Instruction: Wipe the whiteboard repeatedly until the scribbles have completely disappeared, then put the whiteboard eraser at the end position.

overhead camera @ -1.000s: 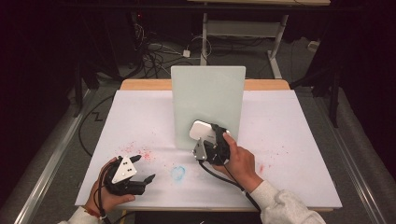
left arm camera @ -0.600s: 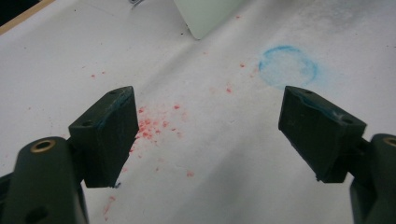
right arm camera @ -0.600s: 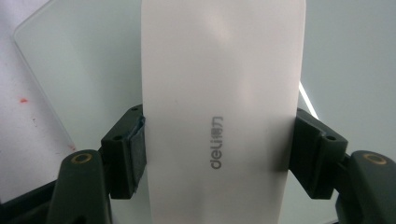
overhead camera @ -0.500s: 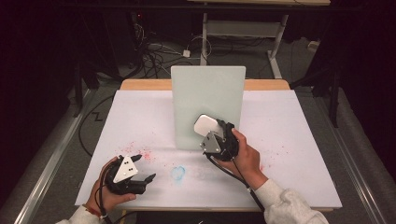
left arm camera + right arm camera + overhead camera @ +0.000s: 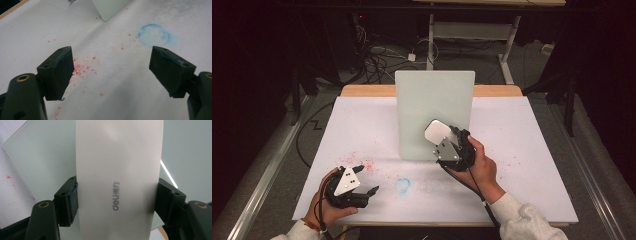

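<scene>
Lab: paper-covered bench (image 5: 532,150), floor cables (image 5: 377,50), dark surrounds

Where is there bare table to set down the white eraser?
Bare patches: the far left of the table, left of the upright board, and the right side beyond the right tongs holding the eraser. The near middle is tighter, between both hands around the blue ring.

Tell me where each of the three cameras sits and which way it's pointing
High view: above the person's side, looking forward and down on the table; both hands and grippers show.
Left gripper view: rides the left gripper, looking at the blue ring; open jaws show.
Right gripper view: rides the right gripper, facing the white eraser and pale board.
High and left views share the ring.
</scene>
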`<state>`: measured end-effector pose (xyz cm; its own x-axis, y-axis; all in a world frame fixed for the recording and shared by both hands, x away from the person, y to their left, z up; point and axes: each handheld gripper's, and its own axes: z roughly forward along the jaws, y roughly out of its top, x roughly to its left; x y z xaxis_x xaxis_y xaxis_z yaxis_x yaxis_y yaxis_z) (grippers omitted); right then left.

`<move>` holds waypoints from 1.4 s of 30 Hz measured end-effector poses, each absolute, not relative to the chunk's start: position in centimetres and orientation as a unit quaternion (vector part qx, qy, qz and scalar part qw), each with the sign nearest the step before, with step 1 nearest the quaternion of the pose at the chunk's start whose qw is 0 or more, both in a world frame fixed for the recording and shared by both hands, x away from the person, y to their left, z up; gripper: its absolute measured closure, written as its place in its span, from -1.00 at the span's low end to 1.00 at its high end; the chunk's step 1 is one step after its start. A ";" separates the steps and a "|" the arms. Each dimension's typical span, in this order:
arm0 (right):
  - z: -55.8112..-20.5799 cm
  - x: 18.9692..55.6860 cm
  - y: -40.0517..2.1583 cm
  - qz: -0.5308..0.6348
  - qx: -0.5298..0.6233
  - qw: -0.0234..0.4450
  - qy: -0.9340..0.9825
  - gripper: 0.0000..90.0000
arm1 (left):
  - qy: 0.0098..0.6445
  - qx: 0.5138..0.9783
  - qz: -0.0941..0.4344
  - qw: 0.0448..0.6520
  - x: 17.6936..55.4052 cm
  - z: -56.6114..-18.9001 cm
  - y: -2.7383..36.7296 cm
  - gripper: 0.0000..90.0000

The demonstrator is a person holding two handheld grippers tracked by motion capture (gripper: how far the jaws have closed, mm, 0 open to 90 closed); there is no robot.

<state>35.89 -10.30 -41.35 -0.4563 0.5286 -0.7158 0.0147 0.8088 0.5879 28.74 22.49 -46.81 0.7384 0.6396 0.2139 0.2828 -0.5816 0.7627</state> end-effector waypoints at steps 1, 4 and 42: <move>-41.2 35.9 -10.5 0.264 0.167 0.492 0.813 -0.32 | 0.270 0.856 0.241 0.370 28.8 -46.8 22.5 -0.57; -40.9 35.7 -11.2 0.273 0.172 0.485 0.813 -0.32 | 0.268 0.857 0.244 0.367 28.9 -46.9 22.5 -0.57; -40.3 33.0 -16.6 0.314 0.153 0.348 0.870 -0.32 | 0.256 0.864 0.246 0.358 28.8 -46.8 21.9 -0.58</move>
